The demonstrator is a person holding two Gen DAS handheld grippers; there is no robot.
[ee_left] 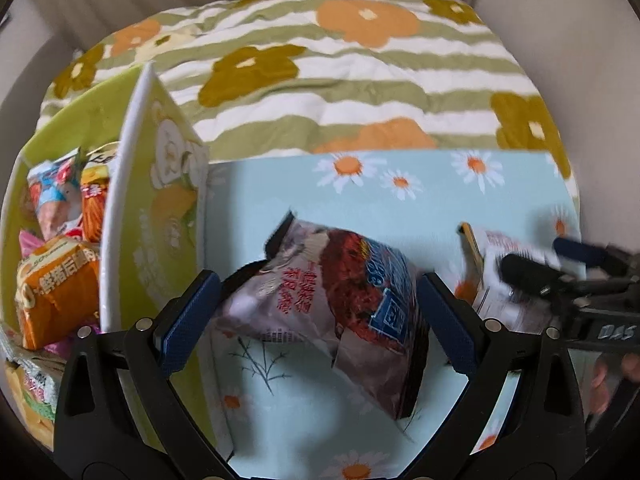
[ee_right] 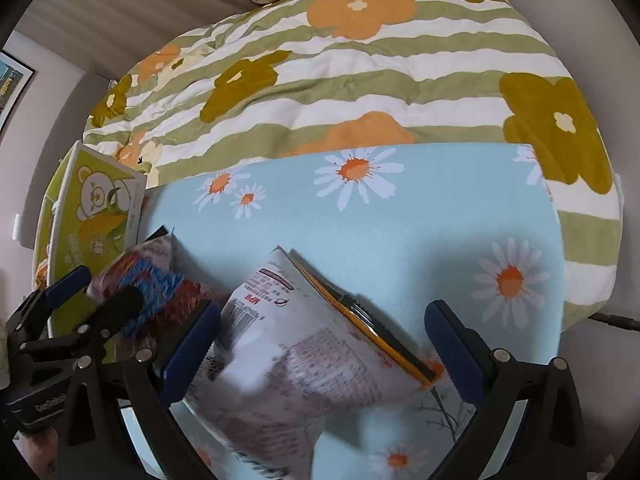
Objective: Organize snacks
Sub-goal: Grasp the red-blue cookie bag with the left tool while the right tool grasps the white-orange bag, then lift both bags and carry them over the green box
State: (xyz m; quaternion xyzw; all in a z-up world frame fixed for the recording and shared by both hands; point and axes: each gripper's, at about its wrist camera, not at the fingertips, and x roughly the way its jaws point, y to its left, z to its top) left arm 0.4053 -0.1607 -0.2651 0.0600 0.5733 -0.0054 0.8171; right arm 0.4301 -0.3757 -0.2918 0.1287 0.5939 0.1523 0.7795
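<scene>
The left gripper stands open around a crinkled grey-and-red foil snack bag lying on the pale blue daisy-print mat, just beside the lime-green cardboard box holding other packets. The right gripper is open too, straddling a white printed snack bag with an orange edge on the same mat.

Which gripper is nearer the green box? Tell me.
Left. The left gripper sits right beside the green box, straddling a snack bag; the right gripper is farther right, beyond it.
</scene>
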